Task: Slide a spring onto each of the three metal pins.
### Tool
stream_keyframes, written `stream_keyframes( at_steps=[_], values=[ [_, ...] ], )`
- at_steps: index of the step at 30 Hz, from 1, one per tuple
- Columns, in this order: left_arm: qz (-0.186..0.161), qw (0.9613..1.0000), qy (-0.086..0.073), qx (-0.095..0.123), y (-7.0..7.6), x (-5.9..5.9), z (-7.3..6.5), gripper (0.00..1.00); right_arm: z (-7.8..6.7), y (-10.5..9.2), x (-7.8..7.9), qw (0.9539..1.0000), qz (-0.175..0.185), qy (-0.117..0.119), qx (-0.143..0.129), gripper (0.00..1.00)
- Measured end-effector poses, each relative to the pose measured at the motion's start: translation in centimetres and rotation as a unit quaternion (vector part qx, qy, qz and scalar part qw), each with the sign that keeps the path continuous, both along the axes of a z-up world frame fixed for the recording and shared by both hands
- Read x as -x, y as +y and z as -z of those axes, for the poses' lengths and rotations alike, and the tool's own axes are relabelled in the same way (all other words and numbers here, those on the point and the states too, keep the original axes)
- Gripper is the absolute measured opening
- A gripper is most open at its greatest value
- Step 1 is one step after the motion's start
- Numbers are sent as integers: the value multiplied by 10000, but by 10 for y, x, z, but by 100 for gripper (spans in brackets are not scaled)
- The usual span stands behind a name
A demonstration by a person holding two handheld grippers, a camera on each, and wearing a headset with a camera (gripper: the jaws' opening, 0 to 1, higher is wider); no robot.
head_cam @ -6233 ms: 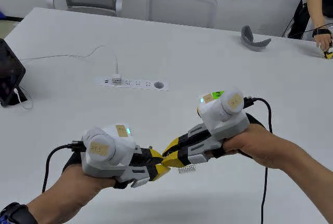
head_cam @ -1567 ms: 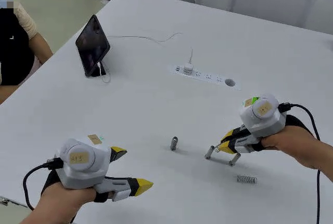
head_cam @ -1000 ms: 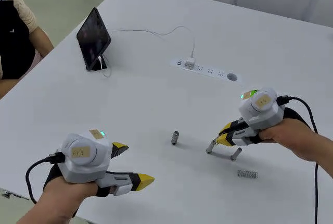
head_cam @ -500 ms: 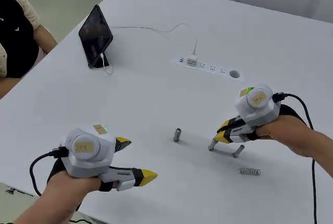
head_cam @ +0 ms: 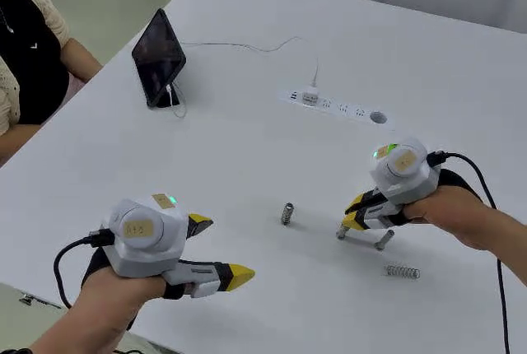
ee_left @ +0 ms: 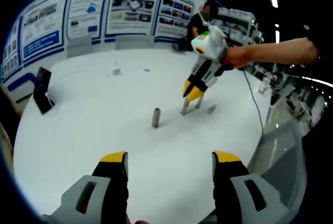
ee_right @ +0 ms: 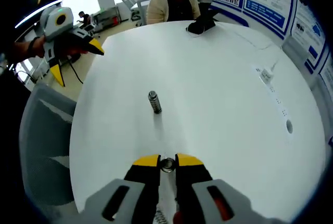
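Note:
A metal pin with a spring on it (head_cam: pixel 286 213) stands upright mid-table, also in the right gripper view (ee_right: pixel 153 101) and the left gripper view (ee_left: pixel 156 117). To its right stand two more pins (head_cam: pixel 342 230) (head_cam: pixel 382 240). My right gripper (head_cam: pixel 354 214) is at the top of the nearer one, shut on a small silver coil end, a spring (ee_right: pixel 167 164). A loose spring (head_cam: pixel 402 272) lies flat on the table right of the pins. My left gripper (head_cam: pixel 221 249) hovers at the near left, open and holding nothing (ee_left: pixel 170 157).
A white power strip (head_cam: pixel 333 107) with a plugged cable lies at mid-table. At the far left a dark tablet (head_cam: pixel 158 58) leans on a stand. A person sits beyond the table's left edge (head_cam: pixel 33 66). The table's near edge runs just under my left hand.
The head camera has shifted, so everything sits slightly right and lower in the picture. My right gripper stays shut at the same pin. The left gripper stays open and has edged slightly forward.

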State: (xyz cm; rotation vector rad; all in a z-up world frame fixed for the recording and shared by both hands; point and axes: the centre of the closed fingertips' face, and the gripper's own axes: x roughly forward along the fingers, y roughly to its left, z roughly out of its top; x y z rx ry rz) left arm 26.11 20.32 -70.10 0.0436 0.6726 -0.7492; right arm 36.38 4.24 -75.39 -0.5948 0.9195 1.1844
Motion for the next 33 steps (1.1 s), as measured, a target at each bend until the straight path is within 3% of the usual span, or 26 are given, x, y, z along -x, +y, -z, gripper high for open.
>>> stream_keyframes(
  at_steps=[25,33],
  values=[
    [-84,9999,122,-21,6,4,8,66,26,-4,6,9998,131,121,36,14],
    [-55,9999,116,-27,4,3,7,66,23,-11,8,9997,227,98,52,30]
  ],
)
